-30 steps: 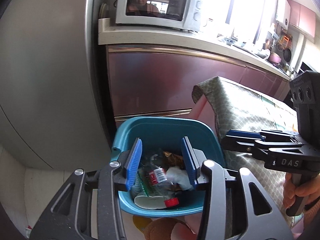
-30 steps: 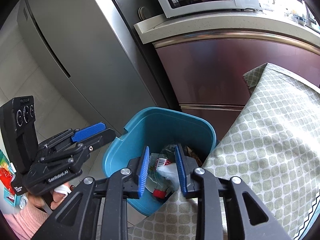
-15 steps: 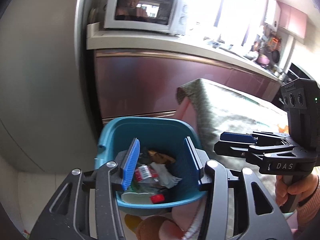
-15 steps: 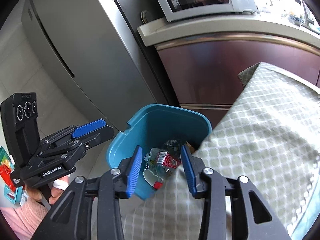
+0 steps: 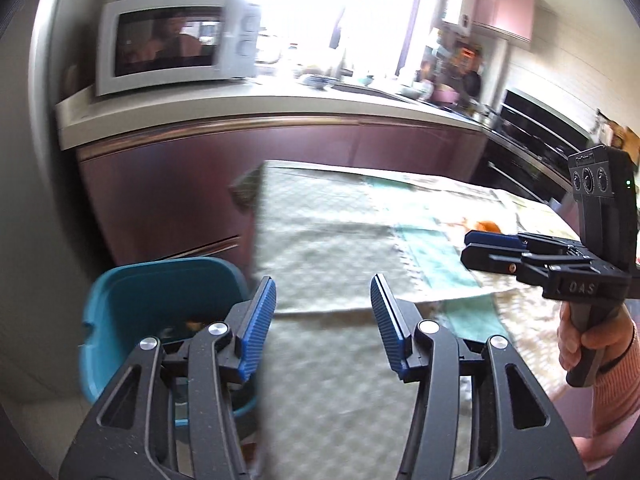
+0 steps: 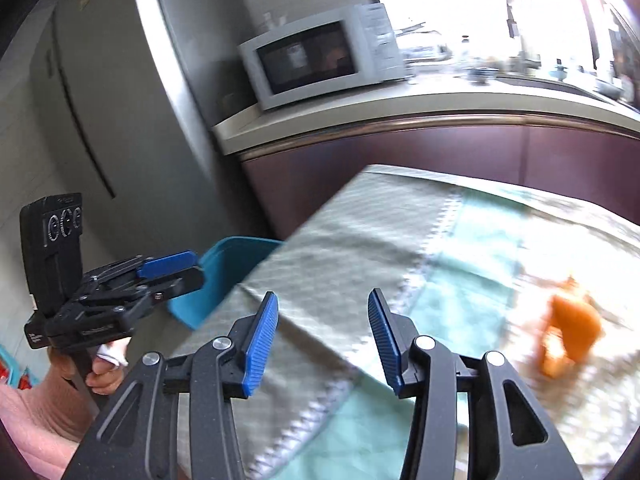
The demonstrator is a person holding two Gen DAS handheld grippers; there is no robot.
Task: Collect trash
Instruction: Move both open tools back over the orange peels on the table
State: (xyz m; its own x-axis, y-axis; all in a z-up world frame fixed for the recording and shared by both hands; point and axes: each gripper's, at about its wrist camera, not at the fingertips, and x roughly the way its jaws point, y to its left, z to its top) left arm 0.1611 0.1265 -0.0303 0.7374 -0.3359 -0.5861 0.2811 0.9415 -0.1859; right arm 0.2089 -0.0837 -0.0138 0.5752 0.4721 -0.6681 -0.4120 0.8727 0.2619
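Both left gripper (image 5: 323, 312) and right gripper (image 6: 322, 328) spread and empty over the tablecloth (image 6: 360, 232); teal bin (image 5: 132, 304) beside table holds some trash; blurred orange scrap (image 6: 572, 332) apparently remains uncollected.

Tablecloth (image 6: 340, 248) ahead lies bare up to an orange scrap (image 6: 568, 336) at far right. Bin (image 5: 132, 312) is hemmed in btwn table edge & cabinet (image 5: 168, 200); access is left from above only.
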